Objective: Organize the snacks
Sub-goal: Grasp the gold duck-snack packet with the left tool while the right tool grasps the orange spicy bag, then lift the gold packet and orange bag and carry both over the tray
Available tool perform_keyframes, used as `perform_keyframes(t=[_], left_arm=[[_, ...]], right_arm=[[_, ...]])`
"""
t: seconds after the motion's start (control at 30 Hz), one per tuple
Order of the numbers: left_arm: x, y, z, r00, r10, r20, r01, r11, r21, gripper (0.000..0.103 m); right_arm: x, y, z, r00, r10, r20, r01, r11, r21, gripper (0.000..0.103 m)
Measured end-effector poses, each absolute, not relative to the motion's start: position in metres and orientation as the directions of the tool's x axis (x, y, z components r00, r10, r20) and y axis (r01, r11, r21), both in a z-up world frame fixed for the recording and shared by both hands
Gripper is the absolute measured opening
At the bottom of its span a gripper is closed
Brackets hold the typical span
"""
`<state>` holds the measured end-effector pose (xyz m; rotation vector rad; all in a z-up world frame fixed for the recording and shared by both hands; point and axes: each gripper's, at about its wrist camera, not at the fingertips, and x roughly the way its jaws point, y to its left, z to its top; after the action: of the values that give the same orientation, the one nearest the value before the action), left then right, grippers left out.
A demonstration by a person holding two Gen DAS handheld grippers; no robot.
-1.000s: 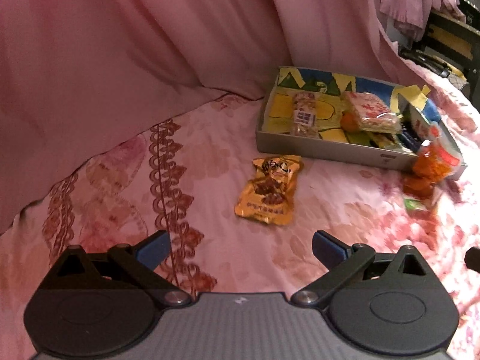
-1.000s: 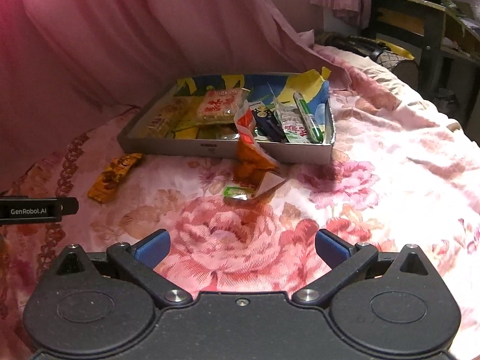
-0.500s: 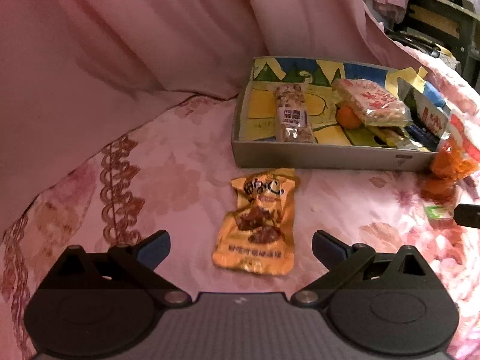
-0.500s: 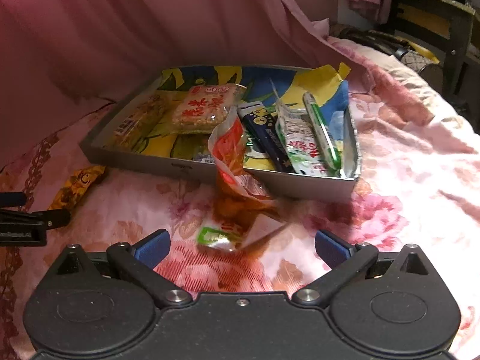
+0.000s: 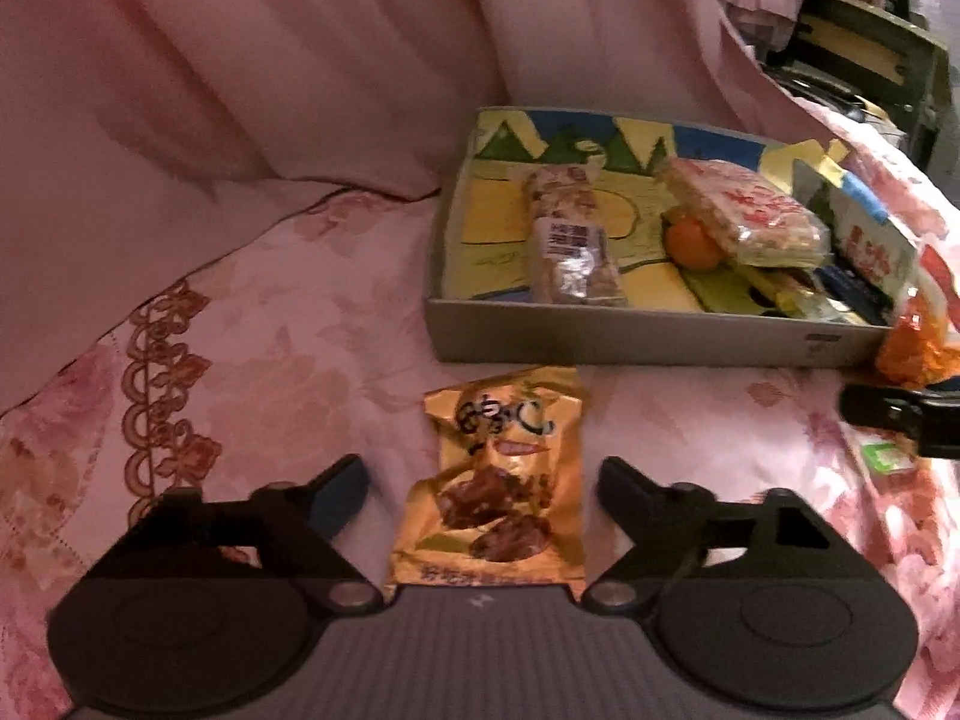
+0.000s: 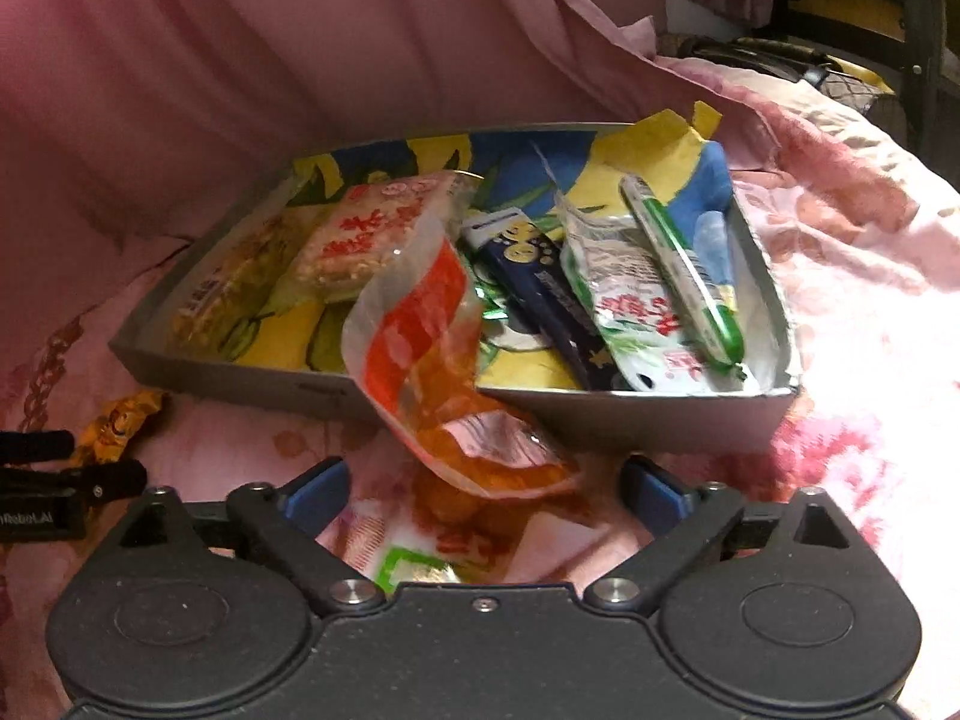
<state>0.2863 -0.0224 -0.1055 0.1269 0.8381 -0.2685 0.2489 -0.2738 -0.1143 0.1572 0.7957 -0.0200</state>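
A golden-yellow snack packet (image 5: 501,480) lies flat on the pink bedspread in front of a grey cardboard box (image 5: 630,339). My left gripper (image 5: 483,489) is open, its fingers on either side of the packet, not closed on it. An orange and white snack bag (image 6: 444,372) leans over the box's front wall (image 6: 630,417). My right gripper (image 6: 483,483) is open with the bag's lower end between its fingers. The box holds several snacks: a rice cracker pack (image 6: 372,234), a dark blue bar (image 6: 540,294), a green and white tube (image 6: 684,270).
A small green and white wrapper (image 6: 408,570) lies under the right gripper. Pink curtain fabric (image 5: 300,72) hangs behind the box. Dark furniture (image 6: 870,12) stands at the far right. The right gripper's finger (image 5: 900,420) shows at the left wrist view's right edge.
Both grippers have moved forward and down. The yellow packet now lies between the left fingers, and the orange bag between the right fingers. Both stay open.
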Motion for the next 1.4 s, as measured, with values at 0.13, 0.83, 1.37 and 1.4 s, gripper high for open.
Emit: perform_keyframes(t=[0.13, 0.83, 1.37, 1.4], left_arm=[[0.284, -0.028, -0.105, 0.63, -0.196, -0.751, 0.304, 0.953, 0.006, 0.069], [0.246, -0.056, -0.094, 0.506, -0.319, -0.801, 0.406, 0.908, -0.105, 0.048], [0.202, -0.05, -0.049, 0.58, -0.369, -0.726, 0.352, 0.918, -0.184, 0.046], [0.198, -0.051, -0.044, 0.597, -0.368, -0.713, 0.351, 0.919, -0.181, 0.046]], right_arm=[[0.246, -0.263, -0.115, 0.7, 0.022, -0.714, 0.051, 0.995, 0.08, 0.077], [0.208, -0.221, -0.104, 0.605, 0.143, -0.783, -0.113, 0.989, 0.093, 0.064], [0.147, -0.241, -0.06, 0.682, 0.165, -0.713, -0.075, 0.985, 0.156, 0.064], [0.143, -0.242, -0.056, 0.691, 0.169, -0.703, -0.077, 0.984, 0.161, 0.064]])
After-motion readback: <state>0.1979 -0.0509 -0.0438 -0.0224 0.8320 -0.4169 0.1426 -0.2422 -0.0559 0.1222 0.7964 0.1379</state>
